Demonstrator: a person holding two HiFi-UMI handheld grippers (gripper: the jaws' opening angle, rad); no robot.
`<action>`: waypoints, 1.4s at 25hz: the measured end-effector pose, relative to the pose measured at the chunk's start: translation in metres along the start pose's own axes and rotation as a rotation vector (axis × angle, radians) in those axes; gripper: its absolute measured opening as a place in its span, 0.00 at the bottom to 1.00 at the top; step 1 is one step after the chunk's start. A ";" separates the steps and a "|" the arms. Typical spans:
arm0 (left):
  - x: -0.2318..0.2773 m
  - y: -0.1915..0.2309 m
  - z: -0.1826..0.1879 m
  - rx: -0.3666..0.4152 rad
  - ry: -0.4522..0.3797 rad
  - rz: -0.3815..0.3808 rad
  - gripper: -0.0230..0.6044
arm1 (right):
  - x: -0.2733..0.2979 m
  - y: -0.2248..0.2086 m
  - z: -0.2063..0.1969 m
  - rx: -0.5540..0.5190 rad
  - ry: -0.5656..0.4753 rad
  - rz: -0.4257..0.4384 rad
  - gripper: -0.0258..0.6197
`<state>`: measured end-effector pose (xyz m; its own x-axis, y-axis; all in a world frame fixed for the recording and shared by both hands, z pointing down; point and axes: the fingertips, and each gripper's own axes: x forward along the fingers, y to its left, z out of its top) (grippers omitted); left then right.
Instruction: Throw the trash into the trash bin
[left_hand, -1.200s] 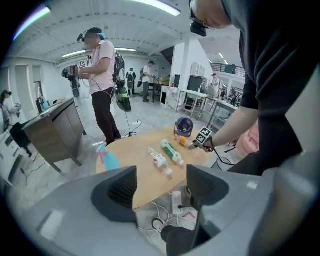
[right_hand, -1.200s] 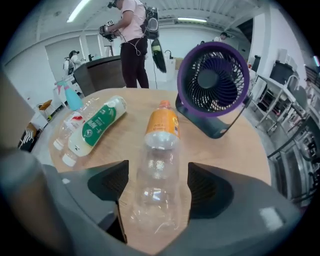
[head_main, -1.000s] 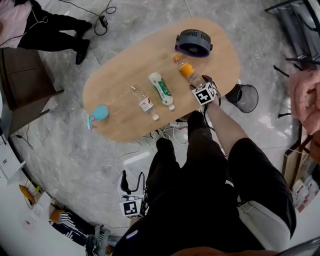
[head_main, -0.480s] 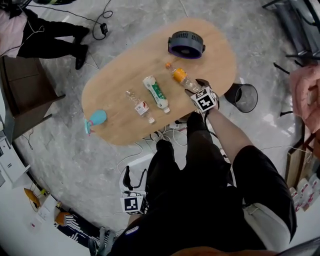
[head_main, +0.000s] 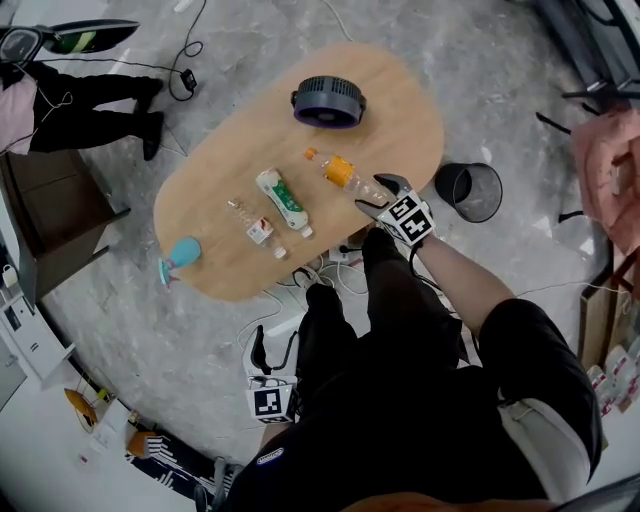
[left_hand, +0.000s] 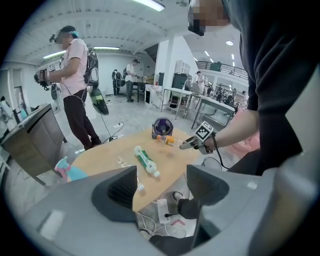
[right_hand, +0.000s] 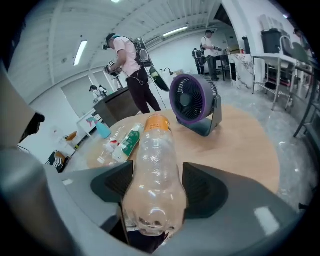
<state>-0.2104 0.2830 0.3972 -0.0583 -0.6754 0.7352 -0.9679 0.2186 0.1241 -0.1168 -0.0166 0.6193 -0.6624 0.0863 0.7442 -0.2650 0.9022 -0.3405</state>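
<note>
My right hand-held gripper (right_hand: 157, 182) has just been closing its jaws, and they now clamp the base of a clear plastic bottle (right_hand: 155, 160) with an orange label, which sticks out ahead of the pads. In the head view this hand-held gripper (head_main: 372, 193) sits over the near right edge of the oval wooden worktop (head_main: 395, 110), with the bottle (head_main: 345, 173) pointing its orange cap toward 10 o'clock. The black mesh trash bin (head_main: 470, 195) stands on the floor at 3 o'clock from it, just beside the worktop's edge. A purple fan (head_main: 328, 100) stands at 11 o'clock. At 9 o'clock lie a green-and-white tube (head_main: 283, 200) and, past it, a small clear bottle (head_main: 255, 228). A blue spray bottle (head_main: 180, 258) lies at the far left end. My left hand-held gripper (left_hand: 161, 187) has its jaws wide apart with nothing between them. It hangs low by my legs at 7 o'clock (head_main: 272, 355), well apart from the worktop. A person in a pink shirt (left_hand: 75, 80) stands beyond the worktop.
</note>
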 end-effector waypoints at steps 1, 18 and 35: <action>0.003 -0.005 0.003 -0.002 -0.009 0.005 0.54 | -0.007 0.000 -0.001 -0.009 -0.001 0.010 0.57; -0.055 0.001 -0.073 -0.050 -0.084 0.052 0.54 | -0.114 0.029 -0.041 0.047 -0.117 -0.127 0.57; -0.121 0.022 -0.128 0.081 -0.126 -0.014 0.54 | -0.229 0.096 -0.101 0.242 -0.295 -0.373 0.57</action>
<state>-0.1937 0.4596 0.3967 -0.0696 -0.7623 0.6435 -0.9851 0.1541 0.0759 0.0805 0.0928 0.4747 -0.6519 -0.3754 0.6588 -0.6510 0.7226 -0.2324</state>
